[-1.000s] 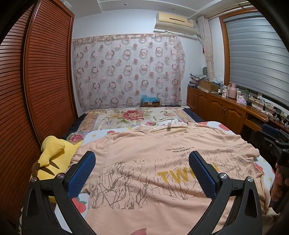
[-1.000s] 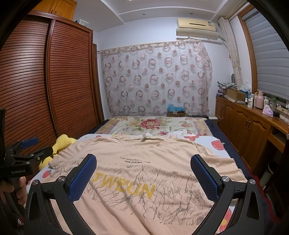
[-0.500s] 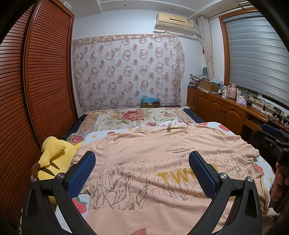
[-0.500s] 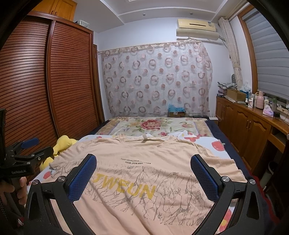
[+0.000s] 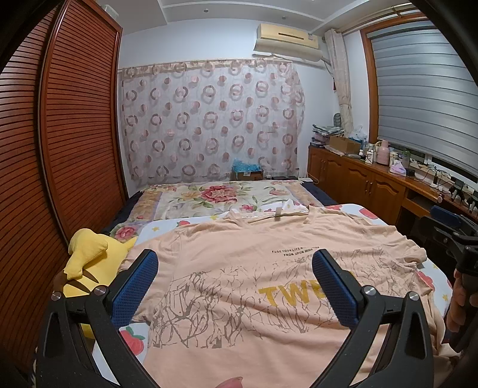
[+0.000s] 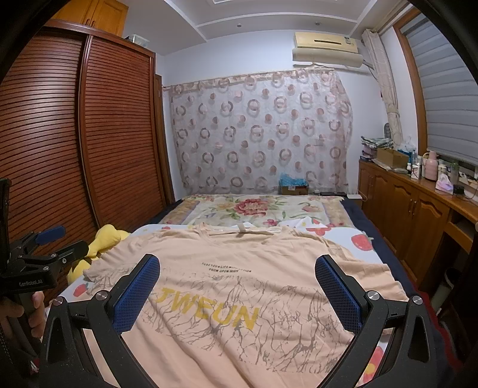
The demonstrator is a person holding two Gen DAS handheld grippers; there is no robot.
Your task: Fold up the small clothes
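On the bed (image 6: 363, 238), a peach cotton T-shirt with yellow lettering (image 6: 227, 286) lies spread flat, seemingly unfolded. Light and limp, it probably wants pinching at a sleeve or hem. Both left gripper (image 5: 236, 286) and right gripper (image 6: 237, 288) hover with jaws released, empty.

Both views are evenly lit by soft indoor light from above; the white ceiling (image 6: 269, 18) is the brightest part and nothing glares. Shadows are faint, only a soft one under each tool's blue pads (image 5: 134, 286). Focus is sharp from the pads to the far curtain (image 6: 260, 131). Fisheye bending curves the wardrobe doors (image 5: 68, 119) left of the tool, and dark vignetting fills every corner.
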